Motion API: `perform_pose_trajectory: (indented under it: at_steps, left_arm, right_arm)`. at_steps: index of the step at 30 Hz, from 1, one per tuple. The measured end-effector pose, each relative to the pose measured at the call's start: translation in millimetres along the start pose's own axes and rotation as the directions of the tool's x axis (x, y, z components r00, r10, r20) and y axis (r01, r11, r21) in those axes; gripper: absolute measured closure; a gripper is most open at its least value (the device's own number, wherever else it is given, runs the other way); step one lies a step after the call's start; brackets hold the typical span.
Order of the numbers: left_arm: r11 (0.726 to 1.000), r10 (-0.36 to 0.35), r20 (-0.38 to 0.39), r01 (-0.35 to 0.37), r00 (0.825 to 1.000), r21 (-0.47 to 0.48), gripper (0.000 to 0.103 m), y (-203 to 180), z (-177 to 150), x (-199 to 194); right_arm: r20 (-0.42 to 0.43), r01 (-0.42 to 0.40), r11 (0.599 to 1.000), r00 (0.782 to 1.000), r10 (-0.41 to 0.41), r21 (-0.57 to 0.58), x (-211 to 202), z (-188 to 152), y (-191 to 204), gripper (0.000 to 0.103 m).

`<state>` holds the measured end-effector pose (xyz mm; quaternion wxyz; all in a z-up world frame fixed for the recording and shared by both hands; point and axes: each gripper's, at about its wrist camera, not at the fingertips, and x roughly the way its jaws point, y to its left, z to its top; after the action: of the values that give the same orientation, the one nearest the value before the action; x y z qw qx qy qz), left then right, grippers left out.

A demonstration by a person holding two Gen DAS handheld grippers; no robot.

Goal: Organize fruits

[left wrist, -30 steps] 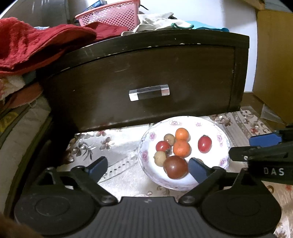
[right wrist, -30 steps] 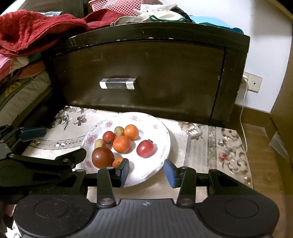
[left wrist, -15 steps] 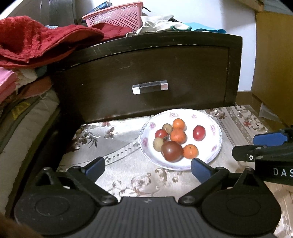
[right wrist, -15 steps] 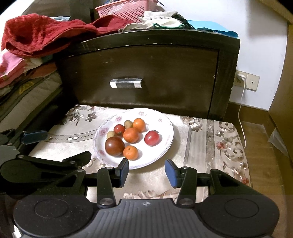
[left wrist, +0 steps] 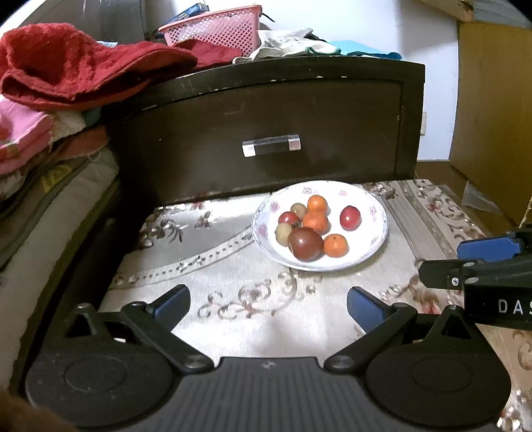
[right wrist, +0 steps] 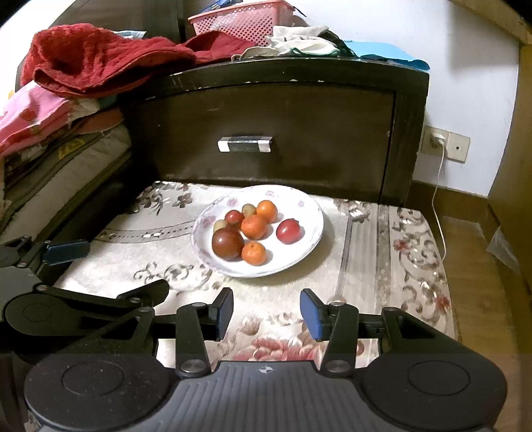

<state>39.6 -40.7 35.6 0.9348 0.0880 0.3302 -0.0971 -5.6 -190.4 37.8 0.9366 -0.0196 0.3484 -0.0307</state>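
A white floral plate [left wrist: 372,232] [right wrist: 306,239] sits on a patterned cloth and holds several fruits: a dark red-brown tomato [left wrist: 305,244] [right wrist: 227,244], three small oranges, two red tomatoes and two small brownish fruits. My left gripper [left wrist: 267,304] is open and empty, well short of the plate on its near left side. My right gripper [right wrist: 266,312] is open and empty, just short of the plate's front rim. Each gripper shows at the edge of the other's view.
A dark wooden drawer front [left wrist: 266,133] with a metal handle [right wrist: 245,144] stands right behind the plate. Red towels [left wrist: 83,63], clothes and a pink basket [right wrist: 246,20] lie on top. Stacked bedding is at the left. A wall socket with a cable [right wrist: 439,143] is at the right.
Both grippers have pulled back from the plate toward me. An orange that my right gripper's finger hid now shows on the plate's front. Both stay open and empty.
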Motion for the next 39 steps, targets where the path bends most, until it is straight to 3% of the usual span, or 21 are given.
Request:
perform_pose_trajectory:
  at_steps: [23, 39]
  left_arm:
    - [1.000, 0.017, 0.000, -0.017, 1.000, -0.022, 0.000, 4, -30, -38]
    - [0.999, 0.024, -0.026, -0.024, 0.999, -0.024, 0.000, 6, -38, -40]
  right_arm:
    - [-0.044, -0.009, 1.000, 0.999, 0.008, -0.014, -31, -41, 23, 0.056]
    - [-0.069, -0.017, 0.999, 0.997, 0.015, -0.029, -31, -47, 26, 0.055]
